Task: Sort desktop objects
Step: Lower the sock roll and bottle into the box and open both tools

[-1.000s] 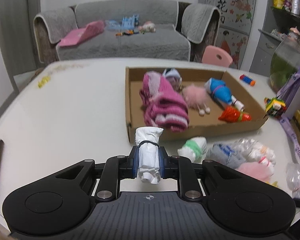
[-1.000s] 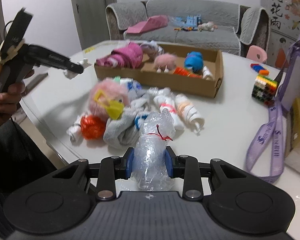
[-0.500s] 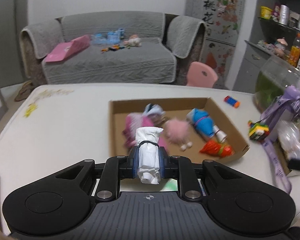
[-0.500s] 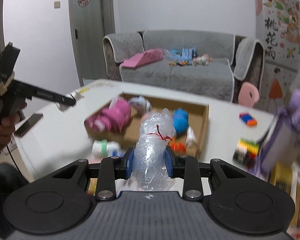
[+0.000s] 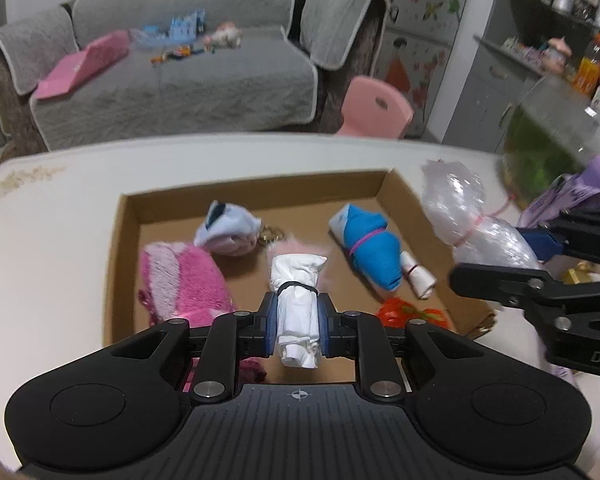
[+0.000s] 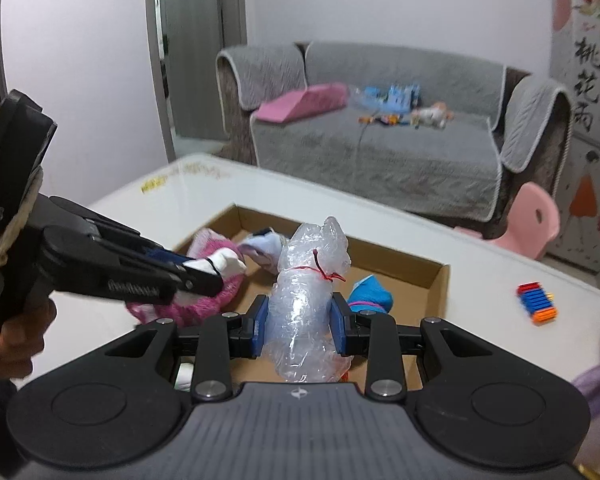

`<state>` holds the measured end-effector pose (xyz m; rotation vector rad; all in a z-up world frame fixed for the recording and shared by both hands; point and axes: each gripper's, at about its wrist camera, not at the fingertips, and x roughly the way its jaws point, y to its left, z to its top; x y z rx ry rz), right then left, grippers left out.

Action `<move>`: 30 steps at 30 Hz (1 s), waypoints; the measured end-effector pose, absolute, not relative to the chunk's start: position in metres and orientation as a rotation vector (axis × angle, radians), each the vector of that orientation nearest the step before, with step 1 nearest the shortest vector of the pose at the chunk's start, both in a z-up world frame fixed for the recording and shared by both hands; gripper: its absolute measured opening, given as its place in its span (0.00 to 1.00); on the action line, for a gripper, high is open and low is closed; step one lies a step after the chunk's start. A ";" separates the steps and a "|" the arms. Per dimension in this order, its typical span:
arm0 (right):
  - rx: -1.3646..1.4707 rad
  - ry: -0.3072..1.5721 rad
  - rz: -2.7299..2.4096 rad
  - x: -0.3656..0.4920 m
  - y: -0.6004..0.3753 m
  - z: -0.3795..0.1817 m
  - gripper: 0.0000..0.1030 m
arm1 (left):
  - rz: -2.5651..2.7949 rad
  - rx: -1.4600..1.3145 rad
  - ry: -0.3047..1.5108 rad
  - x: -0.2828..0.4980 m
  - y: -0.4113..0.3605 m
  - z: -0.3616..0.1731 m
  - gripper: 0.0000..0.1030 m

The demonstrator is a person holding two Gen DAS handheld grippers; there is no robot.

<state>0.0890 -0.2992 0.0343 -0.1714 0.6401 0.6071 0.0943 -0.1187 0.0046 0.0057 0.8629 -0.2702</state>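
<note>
1. We hold both loads above the shallow brown cardboard box [image 5: 128, 216] on the white table [image 5: 48, 240]; the open tray lies straight below and ahead of both grippers.
2. Our right gripper [image 6: 299, 322] pinches a clear crinkled plastic bundle tied with red string [image 6: 306, 304], its long axis upright, over the box's right side.
3. Our left gripper [image 5: 298, 318] is clamped on a small white cloth roll bound with a black band [image 5: 298, 308], also upright, over the box's middle.
4. The left load hangs nearer the free cardboard floor between the pink fluffy sock [image 5: 180, 280] and the blue rolled sock [image 5: 374, 248], so we judge a drop there comes first.
</note>
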 end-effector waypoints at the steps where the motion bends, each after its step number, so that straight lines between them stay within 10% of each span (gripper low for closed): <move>1: -0.175 0.654 0.608 0.096 -0.297 0.028 0.28 | -0.272 0.005 0.872 0.097 -0.119 0.001 0.24; 30: -0.207 0.818 0.671 0.110 -0.272 -0.024 0.28 | -0.300 0.127 0.995 0.103 -0.127 -0.054 0.26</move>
